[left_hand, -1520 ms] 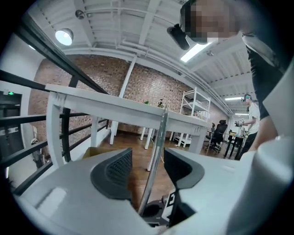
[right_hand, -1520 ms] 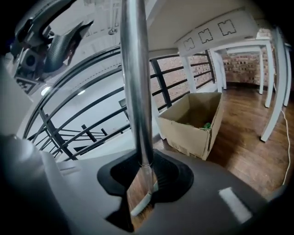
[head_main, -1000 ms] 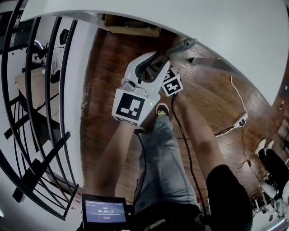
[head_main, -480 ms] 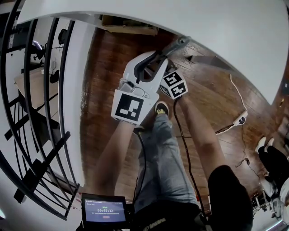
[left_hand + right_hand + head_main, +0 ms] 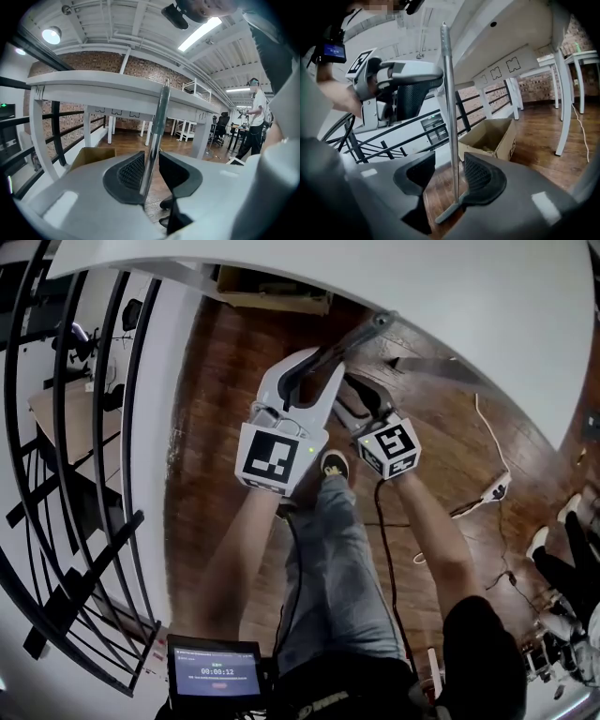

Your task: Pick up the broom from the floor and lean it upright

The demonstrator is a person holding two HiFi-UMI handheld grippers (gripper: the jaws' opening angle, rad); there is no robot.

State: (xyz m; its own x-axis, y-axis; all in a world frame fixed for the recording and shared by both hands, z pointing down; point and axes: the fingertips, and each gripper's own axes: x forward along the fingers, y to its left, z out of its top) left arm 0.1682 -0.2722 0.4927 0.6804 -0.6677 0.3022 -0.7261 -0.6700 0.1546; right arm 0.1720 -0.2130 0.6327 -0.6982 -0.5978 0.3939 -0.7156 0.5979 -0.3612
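This is looking like a loft-style open office. In the left gripper view, a brick wall [image 5: 84, 63] is running behind white tables [image 5: 117, 88] at mid-frame, a black railing [image 5: 56, 133] is standing at left, and an office chair [image 5: 220, 127] and a standing person [image 5: 257, 112] are showing at far right. A tube light [image 5: 199, 33] is glowing at the top. Dark wooden flooring [image 5: 216, 409] is filling the head view's centre, with a power strip [image 5: 502, 490] lying at right.
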